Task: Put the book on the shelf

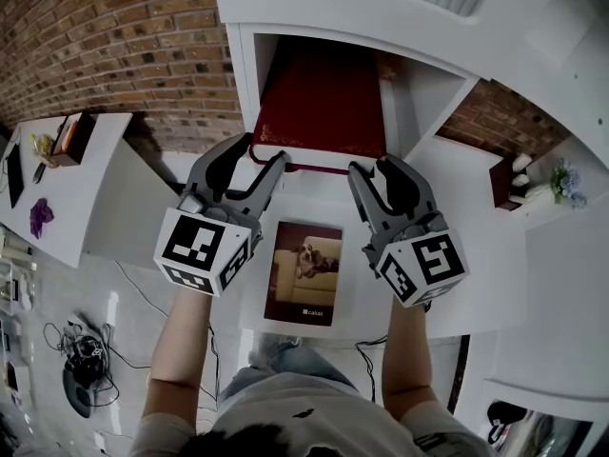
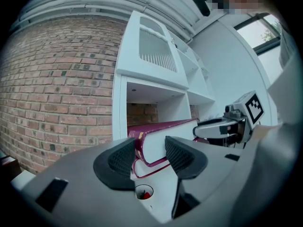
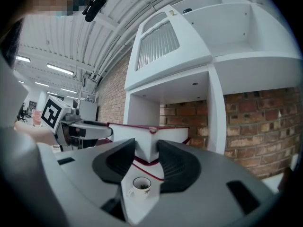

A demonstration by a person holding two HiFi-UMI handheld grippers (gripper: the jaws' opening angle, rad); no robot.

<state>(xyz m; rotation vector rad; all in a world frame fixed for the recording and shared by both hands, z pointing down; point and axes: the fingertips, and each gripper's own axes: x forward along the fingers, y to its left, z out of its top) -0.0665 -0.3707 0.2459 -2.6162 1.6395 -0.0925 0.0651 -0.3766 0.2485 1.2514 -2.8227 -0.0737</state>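
The white shelf unit (image 1: 419,27) fills the upper half of the head view against a brick wall (image 1: 114,36), with its open cubby (image 1: 245,74) at upper centre. A thick dark-red hardcover book (image 1: 324,108) lies flat with its far end inside that cubby and its near edge sticking out toward the person. It looks heavy and stiff. The cover seems smooth, and the lower board sags away from the page block, so a hold on both near corners is the surest. The left gripper (image 1: 257,152) has its widely spread jaws closed on the spine corner, and the right gripper (image 1: 373,168), equally wide, clamps the other near corner. The cubby's side walls sit close to the book's edges and could catch the drooping cover. At lower centre a thin book with a dog on its cover (image 1: 304,274) lies on the white ledge, clear of the path. A small box (image 1: 71,136) sits at the left and flowers (image 1: 568,181) at the right, both well apart.
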